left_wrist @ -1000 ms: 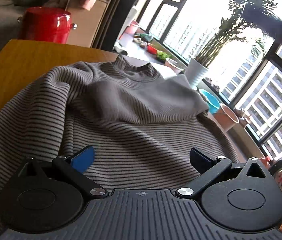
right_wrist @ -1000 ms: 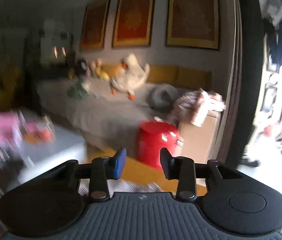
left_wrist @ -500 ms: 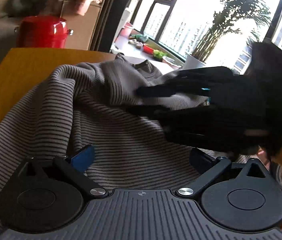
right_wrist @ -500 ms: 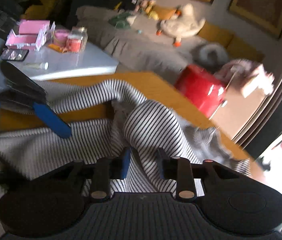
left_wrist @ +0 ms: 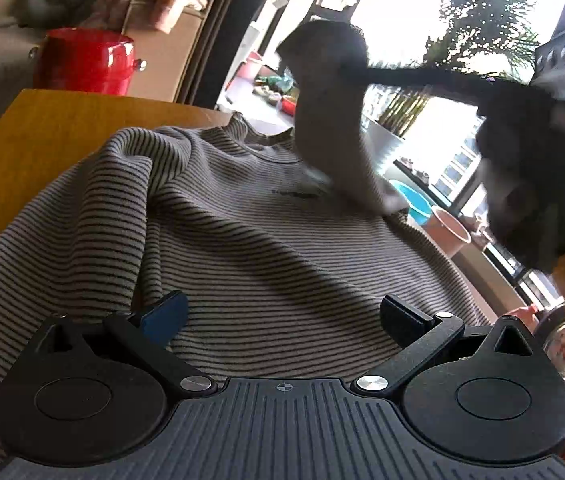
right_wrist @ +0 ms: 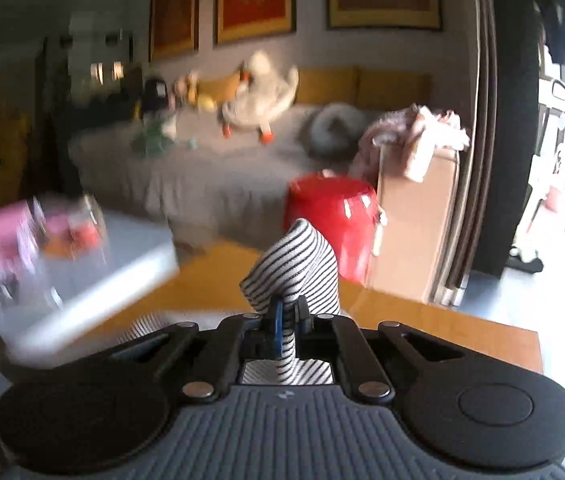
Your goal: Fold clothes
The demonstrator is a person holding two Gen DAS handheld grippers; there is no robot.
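Half a second ago the right gripper [right_wrist: 287, 317] was low over the striped cloth with its fingers apart; now it is raised, its fingers are clenched on a sleeve [right_wrist: 296, 268], and the sleeve stands up from the grip as a striped tube, seen in the left wrist view as a blurred column [left_wrist: 332, 120] hanging from the dark tool above the collar; the left gripper [left_wrist: 282, 312] has barely shifted, its fingers spread wide and released, holding nothing, hovering low over the hem side of the striped sweater [left_wrist: 266, 240]; the sweater lies spread, front up, on the wooden table [left_wrist: 42, 136], collar toward the window, with a raised ridge of cloth along its left side by the shoulder; judged from this, the folding is only beginning: the body is laid out but not yet smooth, and one sleeve is lifted, probably to be carried across the chest; the other sleeve, the lengthwise fold and the final halving all appear still to do; whether the far sleeve is already tucked cannot be told from these views.
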